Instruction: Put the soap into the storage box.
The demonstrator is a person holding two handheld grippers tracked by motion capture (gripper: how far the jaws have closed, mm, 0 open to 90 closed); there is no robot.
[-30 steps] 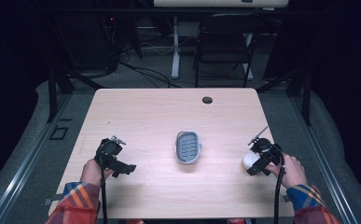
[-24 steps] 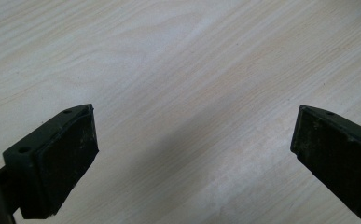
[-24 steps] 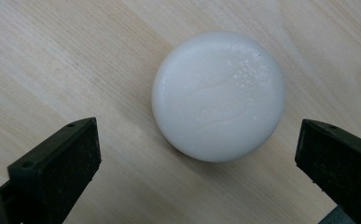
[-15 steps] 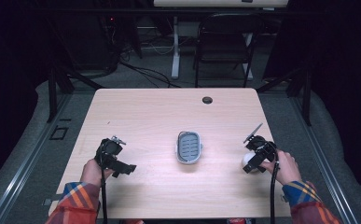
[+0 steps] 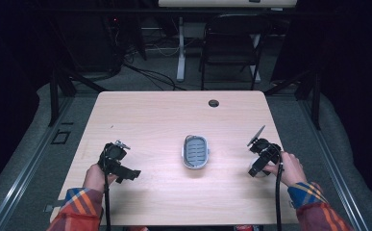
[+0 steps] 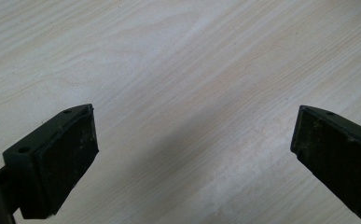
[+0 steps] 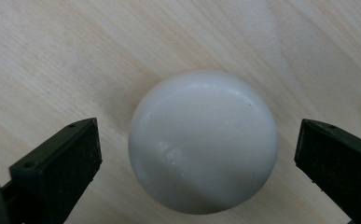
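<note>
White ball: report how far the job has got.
Done: the right gripper is lined up, open jaws either side of the white ball, which rests on the table. In hand: closing on it; neither jaw touches it yet. Left: gripping, lifting and probably carrying it to the grey dish mid-table, which looks empty. The left gripper is open over bare wood.

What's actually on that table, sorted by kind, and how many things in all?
White round object, between the open jaws of the right gripper: 1
Grey oval dish with a slotted bottom, mid-table: 1
Handheld grippers, counting the left gripper too: 2
Total: 4
The dark round spot near the table's far edge looks like a hole in the top, so it isn't counted.
</note>
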